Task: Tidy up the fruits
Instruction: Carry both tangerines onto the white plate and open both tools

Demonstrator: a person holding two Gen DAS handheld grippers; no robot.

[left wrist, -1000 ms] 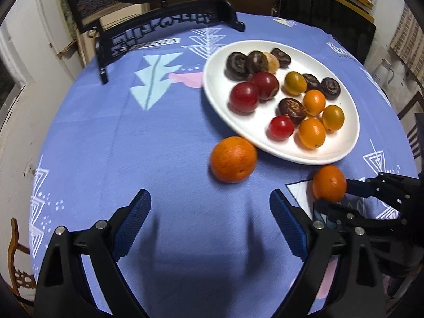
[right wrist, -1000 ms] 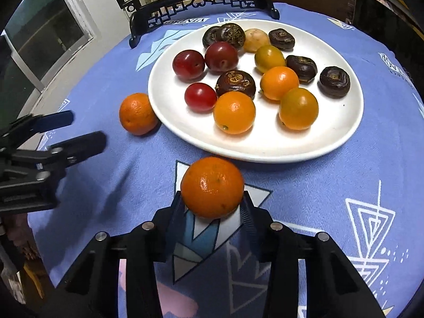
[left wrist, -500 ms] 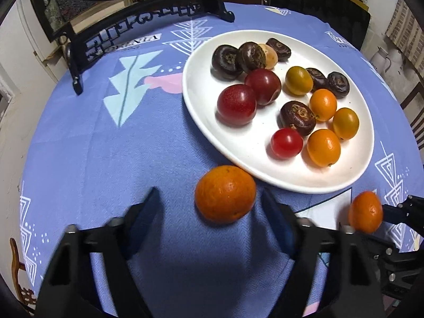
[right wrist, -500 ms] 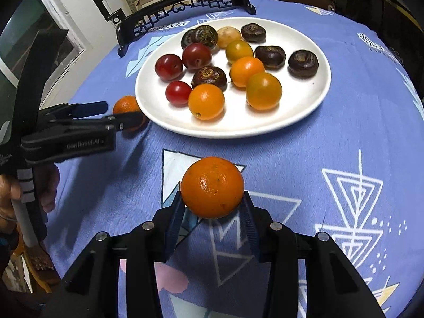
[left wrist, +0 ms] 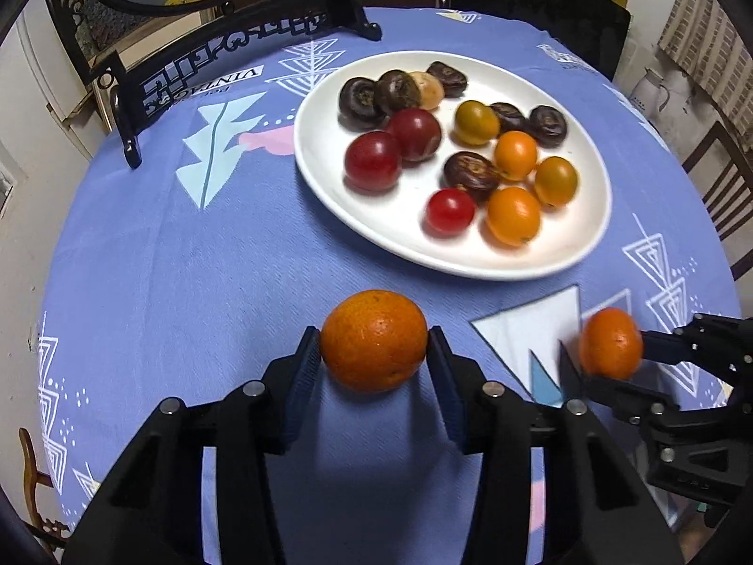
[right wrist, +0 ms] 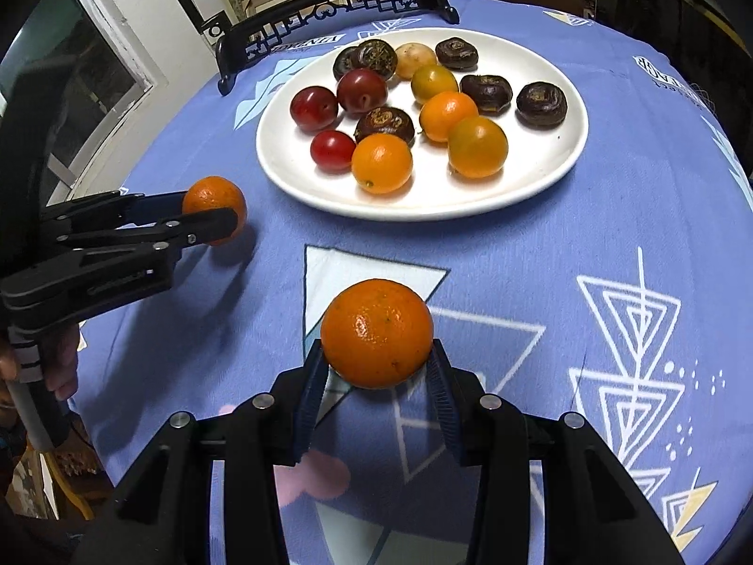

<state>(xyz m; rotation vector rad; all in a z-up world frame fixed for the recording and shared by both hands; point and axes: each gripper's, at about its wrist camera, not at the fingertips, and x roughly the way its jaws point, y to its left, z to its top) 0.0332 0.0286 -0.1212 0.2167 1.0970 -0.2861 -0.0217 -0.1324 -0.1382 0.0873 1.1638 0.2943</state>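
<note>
Left wrist view, lower centre: the left gripper (left wrist: pixel 375 363) has a round orange mandarin (left wrist: pixel 375 339) between its blue-padded jaws, which are closing, the pads touching the fruit's sides above the worktop's purple patterned cloth (left wrist: pixel 188 259). At the right edge the right gripper (left wrist: pixel 607 362) clamps a second orange mandarin (left wrist: pixel 610 350); in the right wrist view that fruit (right wrist: pixel 377 332) sits pinched between its jaws at centre. A white oval plate (left wrist: pixel 329 179) in the upper middle carries red, orange and dark brown fruits. A black carved stand (left wrist: pixel 188 75) is at upper left.
</note>
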